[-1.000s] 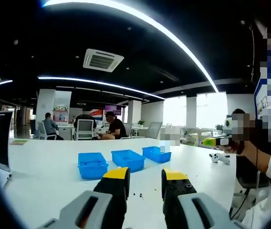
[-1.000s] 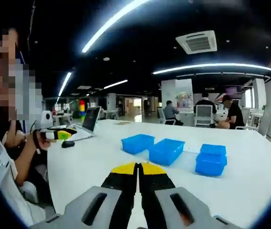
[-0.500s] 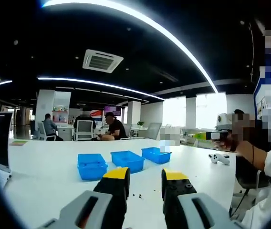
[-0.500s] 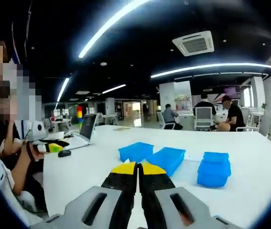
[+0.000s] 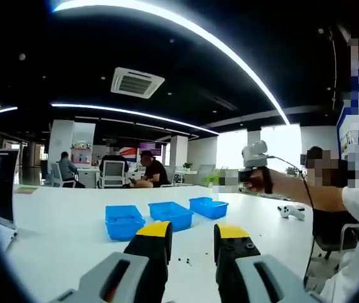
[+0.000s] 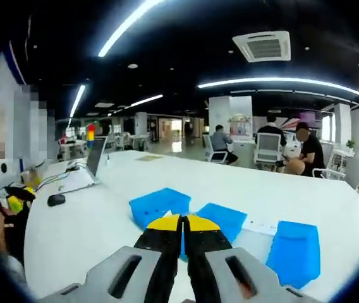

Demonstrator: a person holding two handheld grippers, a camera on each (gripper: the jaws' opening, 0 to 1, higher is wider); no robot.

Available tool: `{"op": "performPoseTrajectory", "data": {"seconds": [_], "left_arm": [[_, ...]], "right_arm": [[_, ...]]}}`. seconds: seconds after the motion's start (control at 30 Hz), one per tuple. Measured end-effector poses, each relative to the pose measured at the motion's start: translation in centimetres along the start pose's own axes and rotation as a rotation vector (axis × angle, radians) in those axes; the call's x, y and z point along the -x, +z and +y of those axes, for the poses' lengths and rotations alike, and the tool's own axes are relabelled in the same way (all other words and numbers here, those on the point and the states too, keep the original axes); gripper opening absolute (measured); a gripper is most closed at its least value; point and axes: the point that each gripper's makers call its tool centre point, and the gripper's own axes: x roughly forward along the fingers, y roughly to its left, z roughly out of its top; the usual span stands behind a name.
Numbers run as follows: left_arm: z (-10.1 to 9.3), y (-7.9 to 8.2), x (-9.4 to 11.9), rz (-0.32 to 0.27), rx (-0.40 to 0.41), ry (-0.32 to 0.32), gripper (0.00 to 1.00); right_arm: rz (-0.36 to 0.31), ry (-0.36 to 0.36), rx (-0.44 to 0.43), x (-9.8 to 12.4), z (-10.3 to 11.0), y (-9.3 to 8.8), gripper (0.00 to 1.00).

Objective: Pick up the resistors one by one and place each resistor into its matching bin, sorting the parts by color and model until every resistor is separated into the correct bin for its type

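Left gripper view: resistors [image 5: 184,259] lie between its parted, empty fingers [image 5: 156,235]; right gripper [image 6: 182,222] closed, empty.

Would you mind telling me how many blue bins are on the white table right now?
3, in a row in the left gripper view: left blue bin, middle blue bin, right blue bin. None seems hidden, though the tool tips cover some of the table.

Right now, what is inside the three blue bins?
The bins show only blue walls; their floors are hidden, so contents cannot be told. Small dark resistors lie on the table.
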Motion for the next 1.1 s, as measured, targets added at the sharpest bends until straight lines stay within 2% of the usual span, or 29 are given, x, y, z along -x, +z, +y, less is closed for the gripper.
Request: {"op": "performPoseTrajectory", "data": {"seconds": [0.1,0.23,0.4,0.5,0.53,0.57,0.67,0.77,0.87,1.0,1.1], "left_arm": [[0.0,0.1,0.0,-0.003,0.0,0.0,0.28],[0.2,0.1,0.1,-0.003,0.002,0.004,0.28],[0.1,0.0,0.0,-0.002,0.001,0.003,0.28],[0.2,0.0,0.0,-0.002,-0.003,0.007,0.28],[0.1,0.0,0.0,-0.003,-0.002,0.005,0.28],[0.1,0.0,0.0,-0.004,-0.002,0.004,0.28],[0.1,0.0,0.0,-0.002,-0.002,0.006,0.28],[0.1,0.0,0.0,-0.001,0.0,0.008,0.28],[0.0,-0.1,-0.1,0.0,-0.001,0.004,0.28],[-0.2,-0.1,-0.1,0.001,-0.003,0.001,0.28],[-0.3,0.1,0.0,-0.004,-0.005,0.002,0.28]], "right_arm": [[0.034,-0.033,-0.007,-2.9,-1.6,-0.8,0.04],[0.048,-0.077,-0.018,-5.7,-3.7,-1.3,0.04],[0.016,-0.088,-0.041,-7.4,-4.2,-1.2,0.08],[0.032,-0.089,-0.019,-8.2,-4.0,-1.8,0.46],[0.034,-0.088,-0.024,-8.1,-3.9,-1.9,0.57],[0.024,-0.098,-0.038,-8.0,-4.0,-1.8,0.59],[0.003,-0.112,-0.029,-7.3,-3.7,-1.4,0.54],[-0.011,-0.086,-0.037,-6.5,-2.8,-1.0,0.53],[-0.029,-0.076,-0.009,-5.5,-2.2,-0.3,0.5],[-0.056,-0.055,0.101,-3.4,-1.0,0.2,0.5],[-0.06,-0.029,0.098,-1.8,0.0,-0.4,0.5]]}}
